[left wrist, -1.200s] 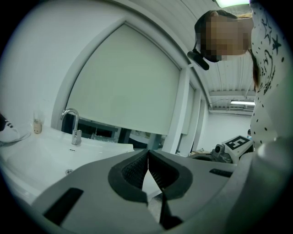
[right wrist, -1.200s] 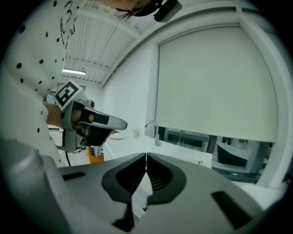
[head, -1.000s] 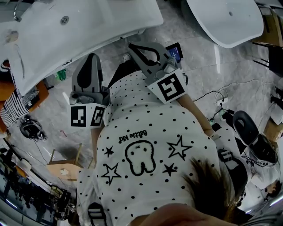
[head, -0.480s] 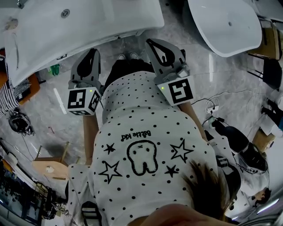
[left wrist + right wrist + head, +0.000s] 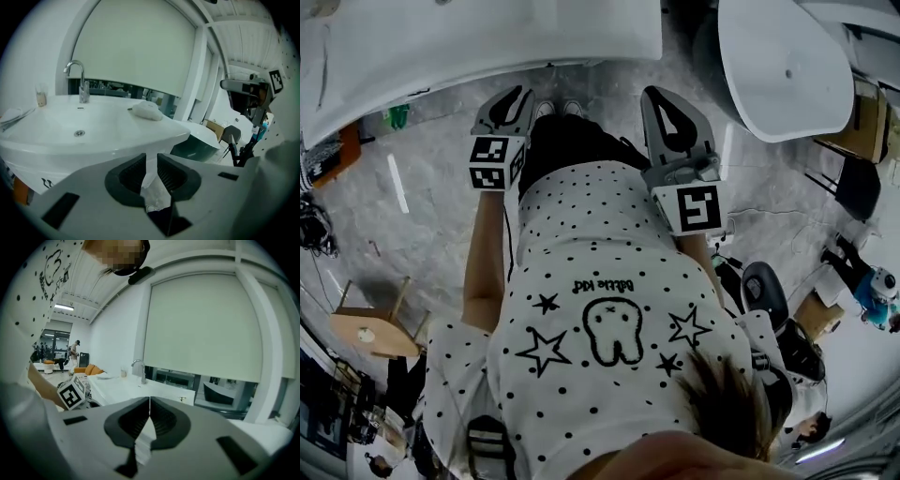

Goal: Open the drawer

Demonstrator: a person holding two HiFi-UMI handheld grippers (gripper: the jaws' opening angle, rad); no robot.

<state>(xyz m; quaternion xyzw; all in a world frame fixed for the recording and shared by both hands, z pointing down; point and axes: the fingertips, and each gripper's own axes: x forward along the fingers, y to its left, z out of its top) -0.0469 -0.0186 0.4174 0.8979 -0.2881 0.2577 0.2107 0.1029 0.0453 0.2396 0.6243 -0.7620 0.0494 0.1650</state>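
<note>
A large white washbasin [image 5: 487, 37] fills the top of the head view. Its overhang and the person's spotted shirt [image 5: 609, 281] hide the drawer, which no view shows clearly. Both forearms reach forward: the left gripper [image 5: 514, 98] tilts down, jaws opening, empty; the right gripper [image 5: 661, 98] has its jaws touching, empty

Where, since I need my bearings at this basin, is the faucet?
In the left gripper view the faucet stands upper left, at the back edge of the white basin, just right of a small cup and behind the drain.
</note>
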